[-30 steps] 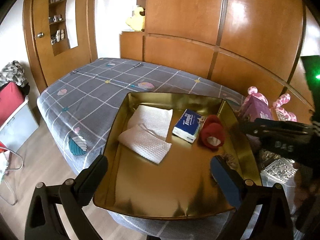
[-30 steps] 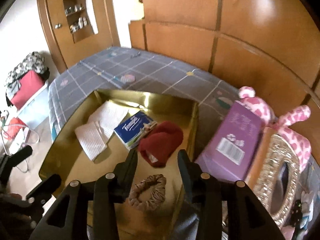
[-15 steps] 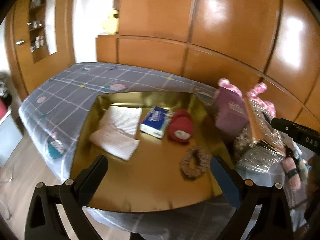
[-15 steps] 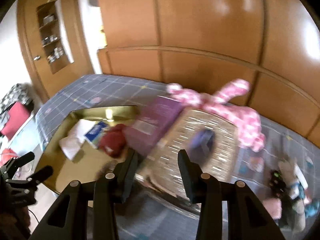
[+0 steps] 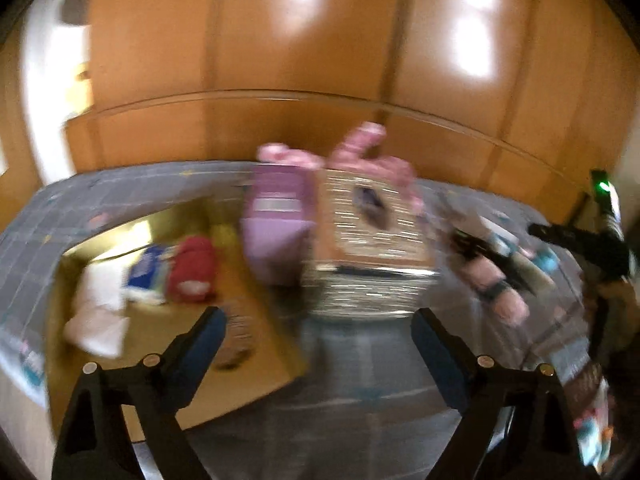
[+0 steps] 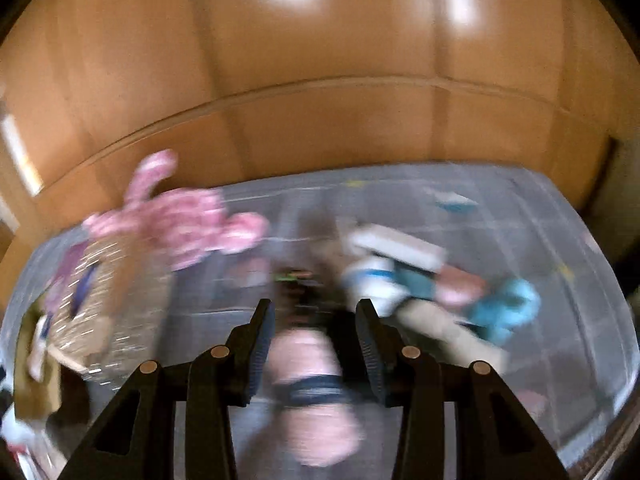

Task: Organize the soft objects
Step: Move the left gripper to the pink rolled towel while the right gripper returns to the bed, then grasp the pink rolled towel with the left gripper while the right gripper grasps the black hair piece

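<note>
Tray (image 5: pixel 256 376) shows only leftward, jaws spread, narrowing; right jaws part-spread over pink bundle (image 6: pixel 308 364).

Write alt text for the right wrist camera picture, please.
Blurred view: the right gripper's black fingers hang open over a pale pink soft item with a dark band on a grey checked bedspread; a pink spotted plush toy lies left.
</note>
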Demonstrator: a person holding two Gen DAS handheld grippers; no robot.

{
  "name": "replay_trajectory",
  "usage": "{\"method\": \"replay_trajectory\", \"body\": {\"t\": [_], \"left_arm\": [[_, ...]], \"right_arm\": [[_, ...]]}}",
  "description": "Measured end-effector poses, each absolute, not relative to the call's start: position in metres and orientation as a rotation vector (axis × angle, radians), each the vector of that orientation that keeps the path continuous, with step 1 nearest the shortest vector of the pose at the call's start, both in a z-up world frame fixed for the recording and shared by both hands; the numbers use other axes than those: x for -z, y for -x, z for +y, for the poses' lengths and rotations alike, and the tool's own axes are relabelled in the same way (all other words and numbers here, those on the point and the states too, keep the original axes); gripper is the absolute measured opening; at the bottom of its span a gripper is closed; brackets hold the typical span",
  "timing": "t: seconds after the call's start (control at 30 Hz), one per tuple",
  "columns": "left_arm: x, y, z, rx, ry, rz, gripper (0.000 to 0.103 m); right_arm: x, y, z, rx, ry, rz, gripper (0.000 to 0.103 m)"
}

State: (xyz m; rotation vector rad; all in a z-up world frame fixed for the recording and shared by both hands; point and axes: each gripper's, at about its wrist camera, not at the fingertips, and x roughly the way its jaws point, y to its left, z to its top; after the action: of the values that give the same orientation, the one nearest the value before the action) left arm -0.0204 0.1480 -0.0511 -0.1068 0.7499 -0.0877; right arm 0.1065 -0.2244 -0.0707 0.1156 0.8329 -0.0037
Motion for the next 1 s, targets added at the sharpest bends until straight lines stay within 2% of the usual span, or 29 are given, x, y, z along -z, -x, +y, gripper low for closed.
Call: {"method": "replay_trajectory", "body": {"t": [0.2,0.3,0.7,0.83,0.93,1.0], "left_arm": [[0.054,-0.006,0.073,0.308,0.015,0.828,0.065],[0.061,-0.029,0.039,0.394,0.025,0.897,0.057],[0.111,-0.103,-0.088,0.506,0.024,1.116,0.057],[0.131,-0.123,-0.114,0.497,0.039,1.194,0.063],[0.144,-0.136,-0.129,0.481,0.064,1.225,0.074],[0.15,-0.143,-0.137,0.479,0.092,1.239,0.072]], "right_arm": [[0.083,-0.103,-0.296,0.173,-0.154,0.84,0.042],[0.091,-0.1,-0.316,0.204,-0.204,0.833,0.042],[0.088,-0.096,-0.325,0.14,-0.322,0.771,0.042],[0.088,-0.097,-0.325,0.117,-0.343,0.767,0.043],[0.089,-0.096,-0.327,0.106,-0.363,0.768,0.043],[0.089,-0.097,-0.327,0.104,-0.371,0.773,0.043]]}}
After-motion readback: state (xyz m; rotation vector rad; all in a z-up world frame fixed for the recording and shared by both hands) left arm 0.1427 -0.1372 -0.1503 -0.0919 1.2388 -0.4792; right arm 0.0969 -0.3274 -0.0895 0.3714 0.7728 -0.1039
